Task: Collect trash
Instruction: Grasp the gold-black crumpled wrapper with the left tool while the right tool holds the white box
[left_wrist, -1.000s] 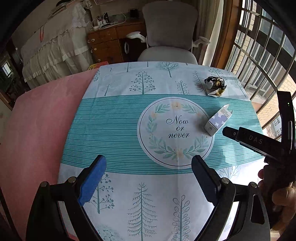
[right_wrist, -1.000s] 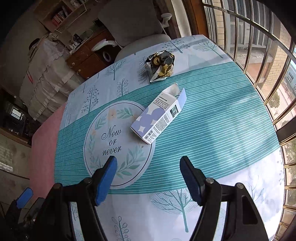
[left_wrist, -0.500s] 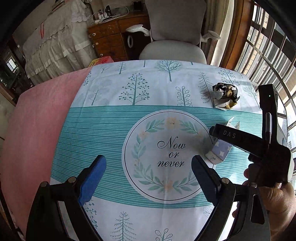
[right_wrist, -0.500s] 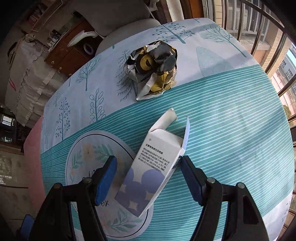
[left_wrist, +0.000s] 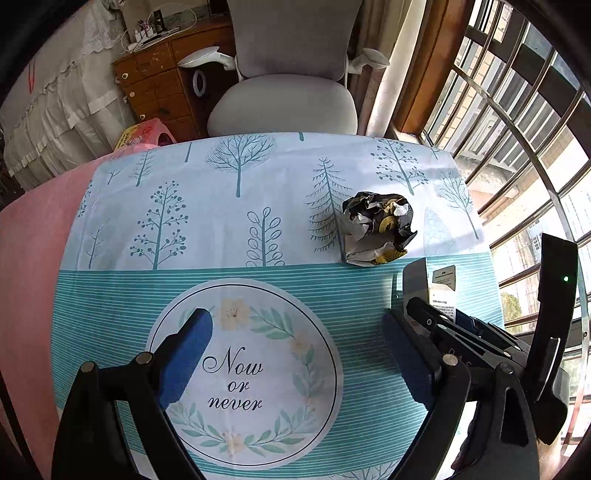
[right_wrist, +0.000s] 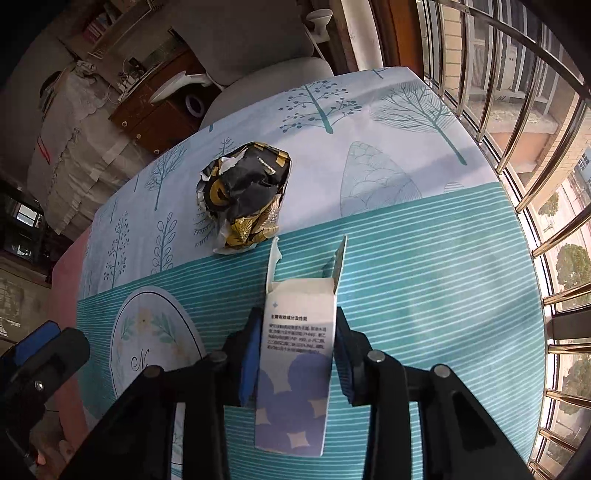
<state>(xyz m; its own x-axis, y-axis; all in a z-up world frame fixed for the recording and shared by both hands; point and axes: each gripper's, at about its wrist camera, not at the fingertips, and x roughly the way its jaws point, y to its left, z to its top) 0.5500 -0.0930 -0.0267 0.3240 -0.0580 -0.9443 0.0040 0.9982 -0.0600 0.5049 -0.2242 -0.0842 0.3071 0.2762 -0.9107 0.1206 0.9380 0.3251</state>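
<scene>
Closing in from a wide stance, the right hand-held gripper (right_wrist: 295, 354) has just drawn its jaws onto the small open carton (right_wrist: 295, 369), now clenched by its side walls low in the centre of the right wrist view.

Thin card, empty by the look of its raised end flaps, it should weigh almost nothing but buckle under a hard squeeze; the closed lower body is the firmer place to hold. Just beyond it, at upper centre, a crumpled black-and-gold wrapper (right_wrist: 245, 201) lies on the tree-print cloth of the counter (right_wrist: 424, 258), springy and best pinched across its bulk. The left hand-held gripper (left_wrist: 295, 354) hangs released over the "Now or never" roundel.
</scene>
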